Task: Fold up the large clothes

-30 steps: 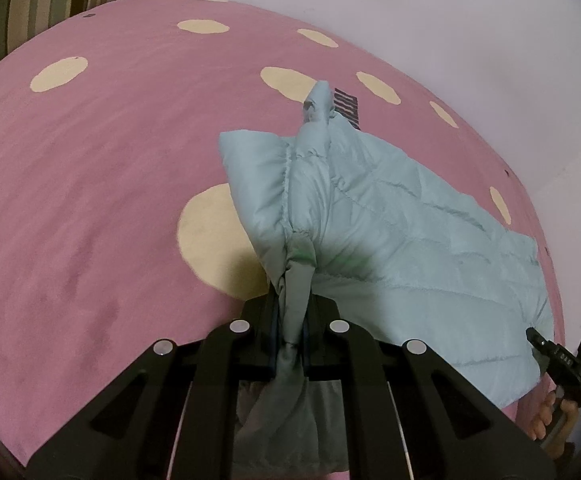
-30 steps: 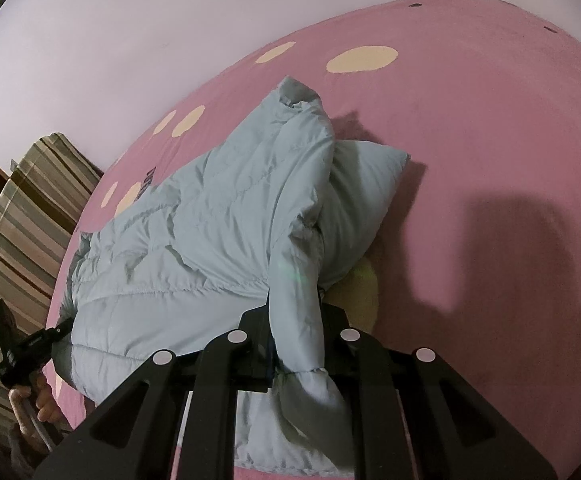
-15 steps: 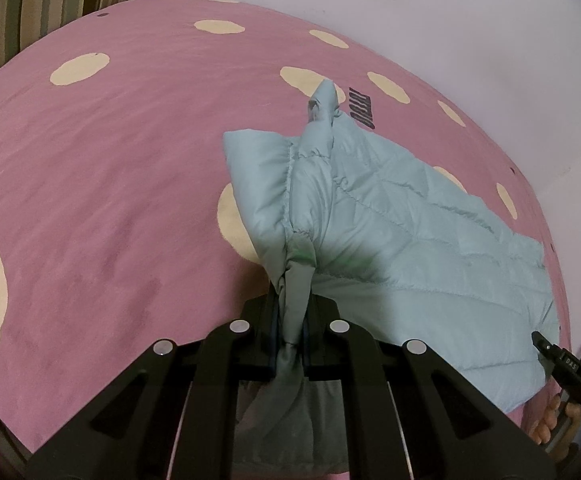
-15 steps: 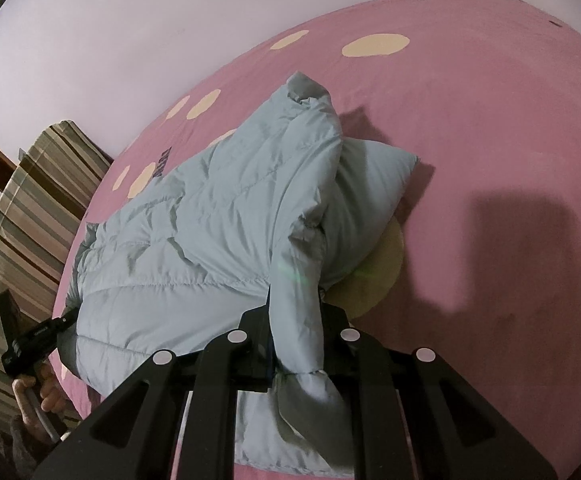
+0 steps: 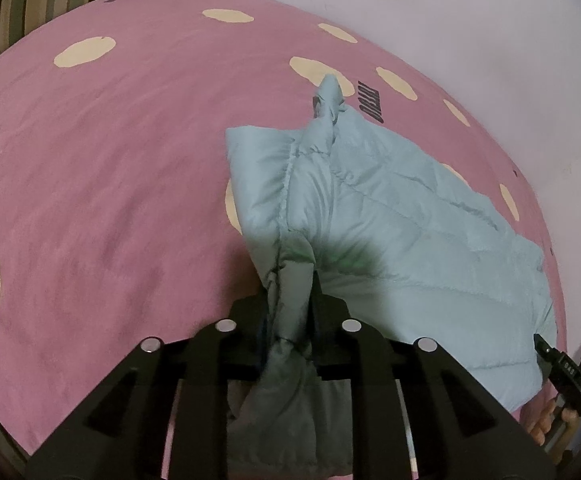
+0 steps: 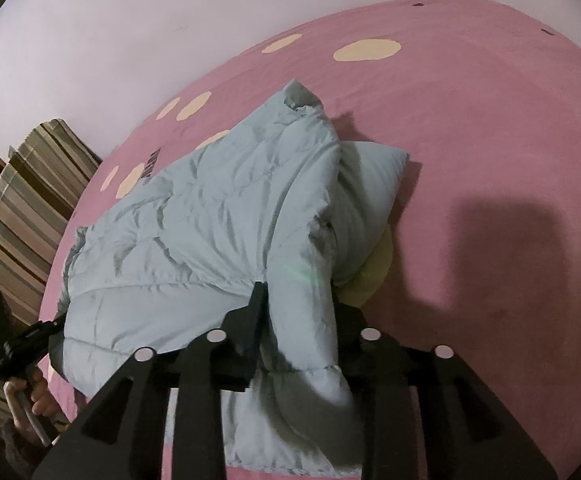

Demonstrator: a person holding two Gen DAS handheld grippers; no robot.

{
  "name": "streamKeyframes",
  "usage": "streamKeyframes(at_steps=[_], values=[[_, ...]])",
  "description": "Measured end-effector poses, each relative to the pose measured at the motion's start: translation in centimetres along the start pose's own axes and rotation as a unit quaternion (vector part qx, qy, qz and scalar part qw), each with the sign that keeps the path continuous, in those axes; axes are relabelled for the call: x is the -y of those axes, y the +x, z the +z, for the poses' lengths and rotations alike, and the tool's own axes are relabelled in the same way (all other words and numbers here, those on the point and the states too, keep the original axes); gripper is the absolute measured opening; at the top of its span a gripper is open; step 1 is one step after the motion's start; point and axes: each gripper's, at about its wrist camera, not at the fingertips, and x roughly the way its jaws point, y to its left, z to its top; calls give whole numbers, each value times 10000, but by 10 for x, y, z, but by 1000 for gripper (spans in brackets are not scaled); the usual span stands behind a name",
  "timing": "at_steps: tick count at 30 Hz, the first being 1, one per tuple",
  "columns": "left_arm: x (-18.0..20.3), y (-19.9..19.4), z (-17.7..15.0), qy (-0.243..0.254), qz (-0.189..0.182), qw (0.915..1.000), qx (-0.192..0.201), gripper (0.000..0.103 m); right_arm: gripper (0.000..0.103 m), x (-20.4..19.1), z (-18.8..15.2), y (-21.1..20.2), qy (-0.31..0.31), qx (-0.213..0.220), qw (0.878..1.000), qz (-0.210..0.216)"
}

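A pale blue quilted puffer jacket (image 5: 402, 216) lies on a pink bedspread with cream dots (image 5: 90, 152), its body spread flat toward the far edge by the wall and its near hem hanging over the near edge of the bed.

At the jacket's left side, the left gripper (image 5: 292, 300) has a bunched ridge of the padded fabric between its fingers. Its jaws have just been opening, but the gap is narrow and the fabric fills it, so the pads seem to press it lightly.

At the right side, the right gripper (image 6: 298, 312) straddles a fold of the sleeve (image 6: 302, 276). Its jaws have just been opening and stand visibly parted; the left finger (image 6: 256, 300) has come off the cloth, which sags loose between them.

The step in hand looks like the release after laying a fold down. Next, both claws would need to spread fully and draw back without dragging the fabric, then find a fresh edge for the following fold.
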Motion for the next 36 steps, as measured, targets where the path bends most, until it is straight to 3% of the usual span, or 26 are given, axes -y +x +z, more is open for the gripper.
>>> streamKeyframes(at_steps=[3, 7, 11, 13, 14, 19, 24, 30, 36], values=[[-3, -4, -3, -3, 30, 10000, 14, 24, 37, 2, 1, -5, 48, 10, 10000, -61], [-7, -13, -6, -34, 31, 9999, 89, 44, 41, 1, 4, -25, 6, 281, 9992, -285], [-8, -20, -6, 20, 107, 9997, 205, 54, 41, -13, 9, -51, -192, 792, 9949, -591], [-7, -21, -5, 48, 138, 9996, 242, 59, 33, -28, 10, -56, -377, 861, 9940, -567], [-7, -22, -5, 64, 159, 9995, 261, 59, 29, -38, 9, -54, -467, 822, 9942, -507], [-1, -19, -5, 184, 211, 9993, 249, 62, 27, -89, 0, -19, -944, 195, 9953, -34], [-2, -16, -1, 178, 203, 9994, 218, 64, 27, -144, -5, 13, -1463, 2, 9891, 154], [-7, -11, 9, 125, 101, 9998, 102, 65, 27, -174, -15, 54, -1718, -324, 9846, 15], [-7, 6, 20, 161, 14, 9997, -160, 65, 26, -172, -24, 78, -1725, -543, 9832, -227]])
